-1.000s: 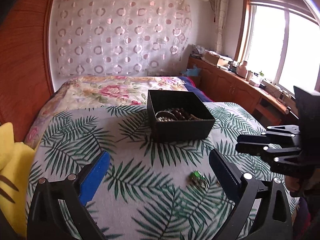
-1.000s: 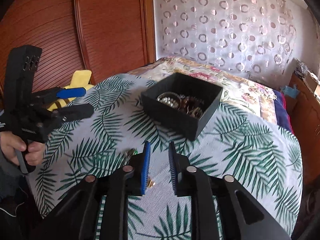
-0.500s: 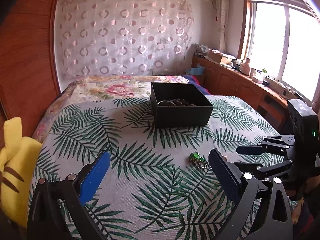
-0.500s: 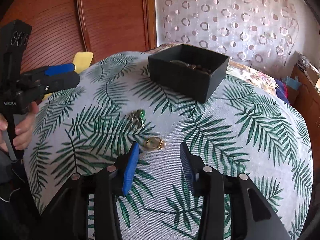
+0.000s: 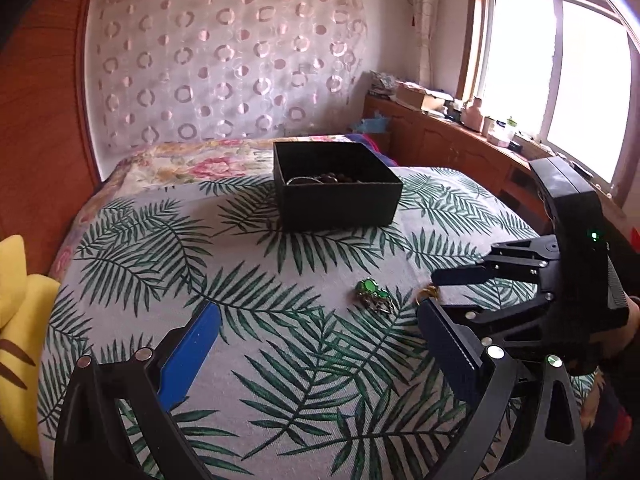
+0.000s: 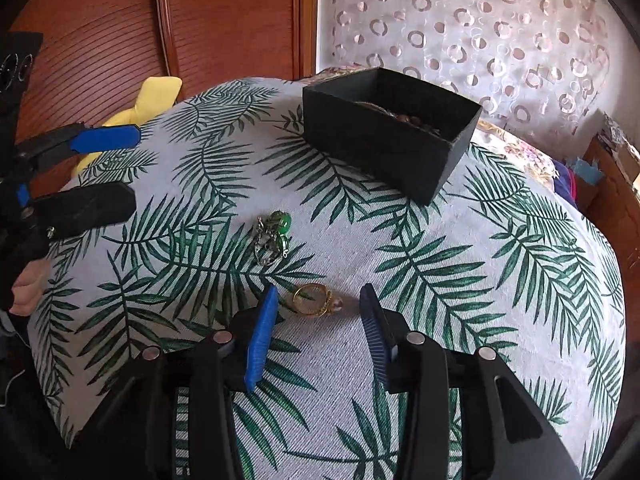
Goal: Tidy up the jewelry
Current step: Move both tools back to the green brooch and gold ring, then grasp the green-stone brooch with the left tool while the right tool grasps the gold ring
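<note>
- Plainly, the right gripper (image 6: 318,308) sits low over the leaf-print cloth (image 6: 460,280) with its jaws parted on either side of the gold ring (image 6: 314,299), neither pad touching it; nothing is gripped, and this looks like the line-up for a pick.
- The ring lies flat on the cloth, its hoop facing up, with a small pale bead or stone at the end away from the blue pad. Its long axis runs roughly across the gap between the jaws, so closing would likely press on hoop and stone ends rather than the sides.
- The green piece (image 6: 276,236) lies just beyond the ring, nearer the left gripper (image 5: 316,344). It is a tangle of green stones and silvery metal, stretched roughly toward the box; I cannot tell what kind of jewelry it is.
- The left gripper is wide open and empty, hanging above bare cloth short of the green piece, probably waiting its turn.
- The black box (image 5: 336,196) stands farther back on the cloth, open-topped, with beads and a bangle already inside; it is presumably where the loose pieces belong.
- A yellow cushion (image 5: 18,320) lies off the cloth's edge, apart from everything.
</note>
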{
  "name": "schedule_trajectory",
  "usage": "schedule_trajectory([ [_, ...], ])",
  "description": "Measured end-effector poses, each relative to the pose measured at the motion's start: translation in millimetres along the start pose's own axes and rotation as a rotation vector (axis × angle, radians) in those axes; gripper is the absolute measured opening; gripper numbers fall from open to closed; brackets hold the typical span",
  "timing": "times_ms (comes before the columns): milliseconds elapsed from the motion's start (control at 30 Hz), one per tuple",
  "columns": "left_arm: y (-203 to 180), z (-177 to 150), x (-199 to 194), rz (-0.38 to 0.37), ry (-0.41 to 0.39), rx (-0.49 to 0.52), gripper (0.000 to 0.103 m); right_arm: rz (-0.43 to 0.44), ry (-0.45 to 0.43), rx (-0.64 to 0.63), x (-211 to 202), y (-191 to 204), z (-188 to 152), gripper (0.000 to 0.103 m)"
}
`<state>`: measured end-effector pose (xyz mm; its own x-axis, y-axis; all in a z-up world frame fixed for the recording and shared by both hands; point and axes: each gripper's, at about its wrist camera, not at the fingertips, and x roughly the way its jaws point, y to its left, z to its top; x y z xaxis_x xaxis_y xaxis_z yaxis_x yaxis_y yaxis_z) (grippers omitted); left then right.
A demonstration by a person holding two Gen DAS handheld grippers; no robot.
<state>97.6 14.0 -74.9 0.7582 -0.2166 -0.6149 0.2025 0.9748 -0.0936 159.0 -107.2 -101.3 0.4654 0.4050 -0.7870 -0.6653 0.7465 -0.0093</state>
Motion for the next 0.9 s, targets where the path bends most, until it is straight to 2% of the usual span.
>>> schedule_trajectory([
  [33,-0.3,-0.3,0.5,-0.005,0.003,0.000,0.095,-0.001,0.000,-0.002,-0.1,0.1,0.2,0.045],
  [100,-0.8,-0.2,1.7,-0.012,0.008,-0.003,0.095,0.008,-0.005,-0.015,-1.4,2.5,-0.8,0.027],
  [500,-12.4,3.9,20.4,-0.010,0.070,0.038,0.095,-0.007,-0.025,-0.005,-19.2,-6.0,-10.1,0.027],
  [533,-14.4,5.3,22.1,-0.013,0.071,0.048,0.092,-0.007,-0.031,0.004,-22.5,-8.9,-11.3,0.027],
  [567,-16.5,6.5,24.3,-0.019,0.078,0.057,0.084,-0.006,-0.037,0.012,-25.4,-11.8,-12.3,0.027],
  [633,-19.9,9.7,29.8,-0.039,0.098,0.068,0.074,-0.010,-0.046,0.027,-31.5,-17.5,-15.2,0.027],
  [767,-27.0,14.9,45.8,-0.072,0.137,0.081,0.044,-0.015,-0.056,0.046,-38.0,-25.1,-20.0,0.027],
  [900,-33.9,17.7,65.7,-0.057,0.182,0.111,0.039,-0.011,-0.069,0.058,-42.8,-28.0,-23.6,0.027],
])
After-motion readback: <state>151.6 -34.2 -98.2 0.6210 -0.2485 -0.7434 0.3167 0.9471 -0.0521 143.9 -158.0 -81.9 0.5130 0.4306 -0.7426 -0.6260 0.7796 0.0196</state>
